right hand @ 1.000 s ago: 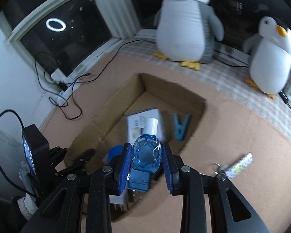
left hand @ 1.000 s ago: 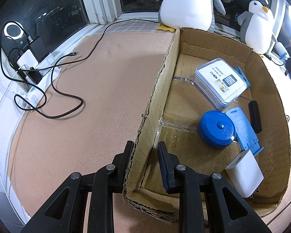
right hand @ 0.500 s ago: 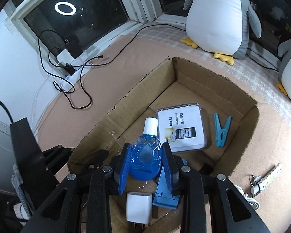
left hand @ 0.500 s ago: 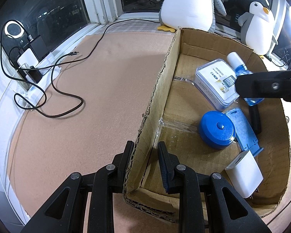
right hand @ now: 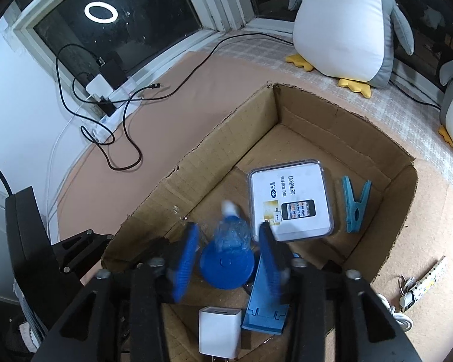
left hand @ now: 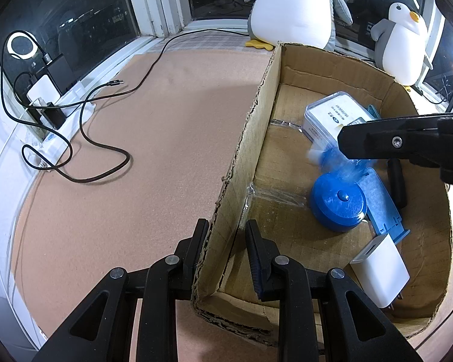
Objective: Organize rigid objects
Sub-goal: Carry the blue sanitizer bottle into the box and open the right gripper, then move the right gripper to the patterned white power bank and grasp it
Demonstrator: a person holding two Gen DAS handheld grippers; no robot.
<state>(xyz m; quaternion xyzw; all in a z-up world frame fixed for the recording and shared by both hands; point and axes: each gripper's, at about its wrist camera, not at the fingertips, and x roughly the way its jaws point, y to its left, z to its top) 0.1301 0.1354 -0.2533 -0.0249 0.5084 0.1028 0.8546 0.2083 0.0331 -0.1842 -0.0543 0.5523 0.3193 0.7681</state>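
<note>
A cardboard box (left hand: 250, 138) (right hand: 214, 138) lies on the tan mat. My left gripper (left hand: 225, 238) is shut on its near left wall. My right gripper (right hand: 228, 247) is open above the box. A small blue bottle with a white cap (right hand: 231, 229) (left hand: 332, 158) is blurred and falling free between its fingers. Inside the box lie a clear plastic case (right hand: 290, 202), a blue round disc (right hand: 226, 268) (left hand: 338, 202), a blue flat stand (right hand: 264, 304), a white charger (right hand: 220, 335) (left hand: 380, 268), a blue clothespin (right hand: 355, 203) and a black stick (left hand: 397, 184).
Two plush penguins (left hand: 293, 6) (left hand: 403, 45) stand behind the box. Black cables (left hand: 99, 138) and a power strip (left hand: 49, 111) lie at the left by the window. A patterned strip with a key ring (right hand: 422, 283) lies on the mat right of the box.
My right gripper has moved lower over the box and opened. The blue bottle has left its fingers and is dropping. The left gripper has not moved.
</note>
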